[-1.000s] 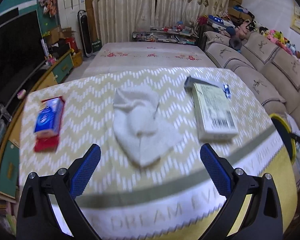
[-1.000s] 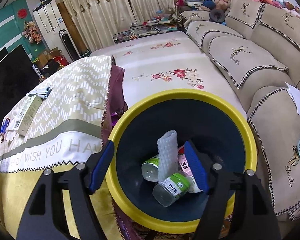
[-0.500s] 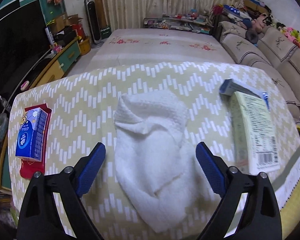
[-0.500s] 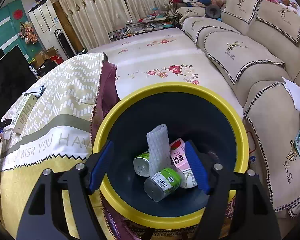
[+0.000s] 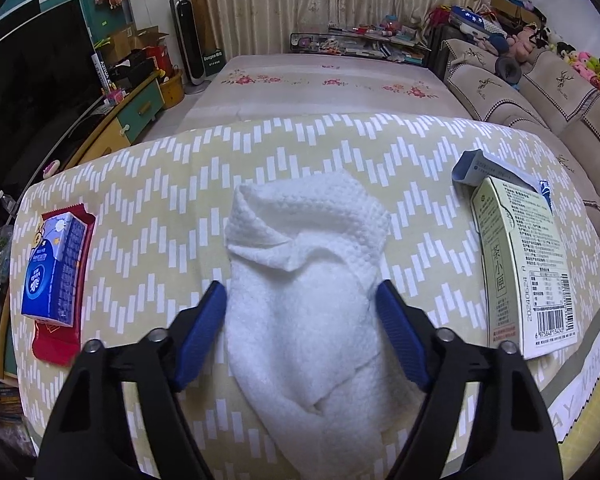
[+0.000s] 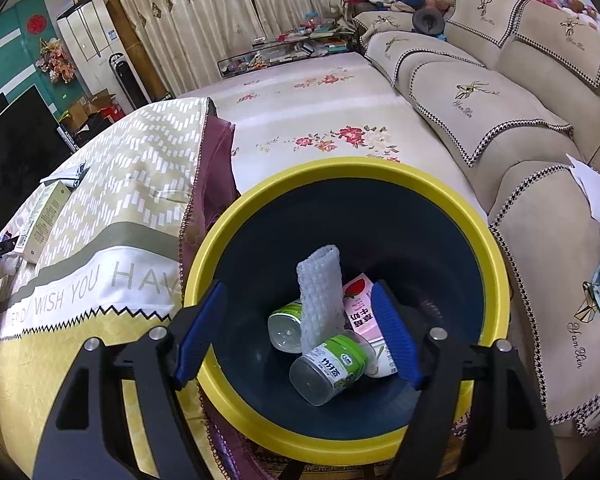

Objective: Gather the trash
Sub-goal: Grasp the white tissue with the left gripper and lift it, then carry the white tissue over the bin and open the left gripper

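1. Your left gripper [image 5: 300,312] tilts steeply down at the surface [image 5: 300,152], its blue pads [image 5: 204,320] on either side of the crumpled white paper towel [image 5: 304,280]. Its jaws have just been closing; the pads sit at the towel's edges, and you cannot tell whether they press it yet.
2. Your right gripper [image 6: 296,328] points down into the yellow-rimmed bin [image 6: 496,264] beside the surface, jaws parted about as wide, holding nothing.
3. The towel lies in the middle of the surface, between a blue tissue pack [image 5: 54,268] on a red wrapper [image 5: 60,340] to the left and a pale green carton [image 5: 524,264] to the right.
4. The carton shows a barcode and the stamp "20240624".
5. The cloth's [image 6: 100,280] border reads "WISH YOU HAV".
6. The bin holds a white foam sleeve [image 6: 320,300], two green-labelled bottles [image 6: 328,368] and a pink milk carton [image 6: 362,312].
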`<state>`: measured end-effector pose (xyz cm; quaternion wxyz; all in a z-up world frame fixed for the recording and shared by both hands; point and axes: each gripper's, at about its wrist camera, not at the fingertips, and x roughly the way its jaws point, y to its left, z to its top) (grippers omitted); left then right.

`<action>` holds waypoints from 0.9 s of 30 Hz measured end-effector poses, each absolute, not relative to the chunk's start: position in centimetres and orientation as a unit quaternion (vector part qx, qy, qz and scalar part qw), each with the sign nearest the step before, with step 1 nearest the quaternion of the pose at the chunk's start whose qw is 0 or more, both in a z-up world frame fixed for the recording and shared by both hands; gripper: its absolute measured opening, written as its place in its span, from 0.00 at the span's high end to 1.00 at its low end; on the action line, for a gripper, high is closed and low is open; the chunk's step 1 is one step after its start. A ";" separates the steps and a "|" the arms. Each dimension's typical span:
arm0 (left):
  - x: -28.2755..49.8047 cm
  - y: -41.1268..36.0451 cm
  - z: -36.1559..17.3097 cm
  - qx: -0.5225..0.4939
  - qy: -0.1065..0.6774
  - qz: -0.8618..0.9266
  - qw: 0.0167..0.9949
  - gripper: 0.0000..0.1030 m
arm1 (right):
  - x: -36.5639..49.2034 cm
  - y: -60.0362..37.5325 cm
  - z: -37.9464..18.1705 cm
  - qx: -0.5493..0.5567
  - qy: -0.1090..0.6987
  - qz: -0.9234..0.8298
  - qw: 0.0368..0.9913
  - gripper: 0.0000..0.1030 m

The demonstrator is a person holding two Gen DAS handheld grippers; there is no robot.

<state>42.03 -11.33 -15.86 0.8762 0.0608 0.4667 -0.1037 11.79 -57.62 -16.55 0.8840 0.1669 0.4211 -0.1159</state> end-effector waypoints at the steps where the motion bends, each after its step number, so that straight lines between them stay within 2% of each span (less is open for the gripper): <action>1: 42.0 -11.3 -15.8 0.060 0.466 -0.105 0.877 0.35 | 11.8 -57.7 -16.6 0.168 0.421 -0.116 0.884 0.31; 4: 41.5 -11.1 -15.6 0.059 0.462 -0.102 0.879 0.55 | 11.6 -57.7 -16.7 0.172 0.420 -0.115 0.883 0.31; 6: 41.3 -10.6 -15.5 0.057 0.461 -0.103 0.879 0.73 | 11.5 -57.7 -16.7 0.173 0.420 -0.115 0.883 0.31; 8: 41.0 -9.9 -15.3 0.052 0.462 -0.104 0.879 0.84 | 11.3 -57.7 -16.6 0.173 0.419 -0.116 0.884 0.31; 18: 35.4 -9.3 -11.4 0.056 0.429 -0.115 0.894 0.87 | 9.6 -57.9 -15.2 0.174 0.403 -0.120 0.890 0.31; 27: 27.7 -15.3 -6.3 0.091 0.401 -0.172 0.895 0.87 | 8.3 -57.9 -14.3 0.177 0.390 -0.118 0.896 0.31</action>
